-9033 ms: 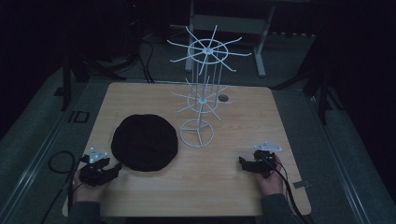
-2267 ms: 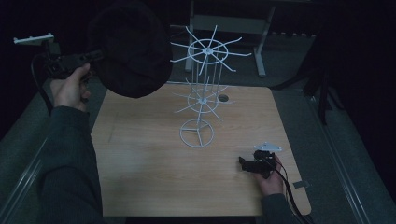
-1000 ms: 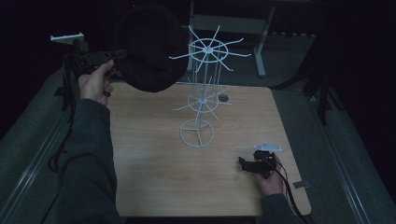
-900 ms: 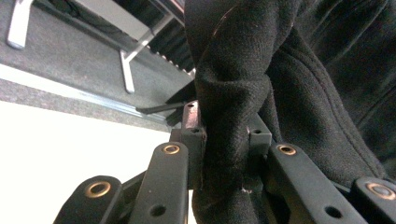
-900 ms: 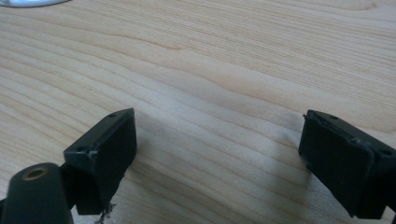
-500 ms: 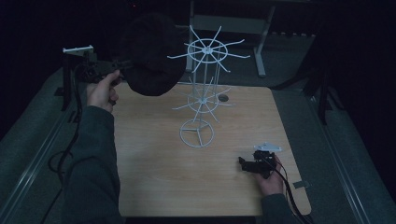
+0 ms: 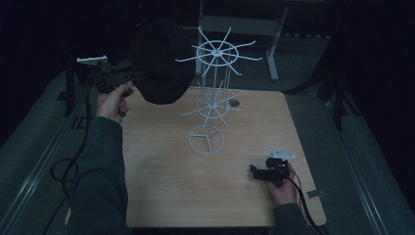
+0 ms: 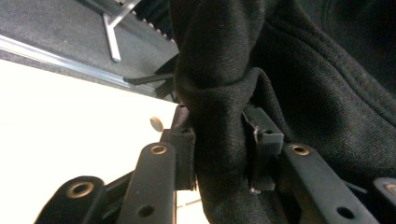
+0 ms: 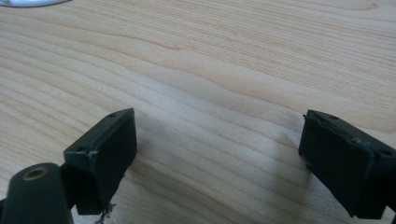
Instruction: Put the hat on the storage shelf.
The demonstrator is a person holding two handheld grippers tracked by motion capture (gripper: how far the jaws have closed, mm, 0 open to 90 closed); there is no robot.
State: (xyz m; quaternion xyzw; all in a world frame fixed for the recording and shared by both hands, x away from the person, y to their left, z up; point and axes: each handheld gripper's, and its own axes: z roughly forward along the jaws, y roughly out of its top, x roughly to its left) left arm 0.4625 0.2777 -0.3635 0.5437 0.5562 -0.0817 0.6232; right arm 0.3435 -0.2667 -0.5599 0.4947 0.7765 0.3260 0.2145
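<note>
A black cloth hat (image 7: 163, 61) hangs in the air above the table's far left corner, just left of the top ring of a white wire rack (image 7: 211, 98). My left gripper (image 7: 134, 76) is shut on a fold of the hat's edge. In the left gripper view the black fabric (image 8: 224, 112) is bunched between the two jaws, with my left gripper (image 8: 218, 154) clamped on it. My right gripper (image 7: 254, 171) rests on the wooden table (image 7: 161, 191) near the front right. In the right gripper view my right gripper (image 9: 217, 154) stands open over bare wood, with nothing between its jaws.
The rack's round base (image 7: 206, 140) stands at the table's middle, with spokes spreading from two rings above it. A small hole (image 7: 234, 103) lies in the tabletop behind the rack. Cables trail off both grippers. A metal stand (image 7: 274, 54) is on the floor beyond the table.
My left gripper has lifted the hat off the table and carried it rightward toward the rack's top ring. The right gripper has stayed put.
</note>
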